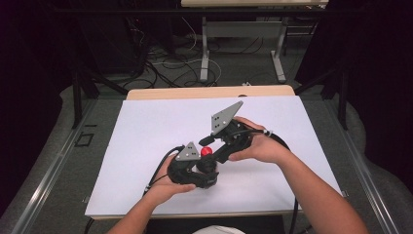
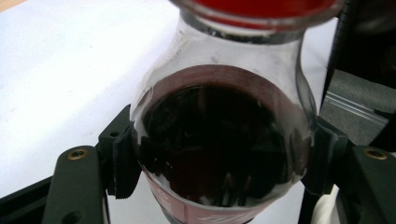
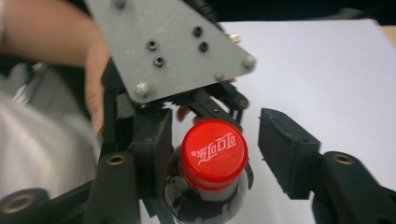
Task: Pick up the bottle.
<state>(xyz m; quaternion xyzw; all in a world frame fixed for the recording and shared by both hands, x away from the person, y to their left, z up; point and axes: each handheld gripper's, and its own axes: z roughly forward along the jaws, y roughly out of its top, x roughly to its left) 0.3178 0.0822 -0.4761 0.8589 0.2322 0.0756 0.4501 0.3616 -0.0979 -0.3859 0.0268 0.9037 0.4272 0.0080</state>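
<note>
Bottle point(image 2: 219, 140) sits mid-desk point(image 1: 146, 126), clamped in the left hand-held gripper point(image 1: 197, 168). Right hand-held gripper point(image 3: 212, 154) is apart around the red cap point(image 3: 214, 153); looks like uncapping, next needs closing and twisting.

Red cap point(image 3: 214, 154) between spread fingers point(image 3: 287, 151), right finger apart.

bare white mat point(image 1: 146, 126) all round; left gripper point(image 3: 187, 112) crowds the cap point(image 3: 214, 153).

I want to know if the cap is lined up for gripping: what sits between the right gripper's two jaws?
In the right gripper view, the bottle's red cap sits between the open right gripper jaws, a gap on one side.
</note>
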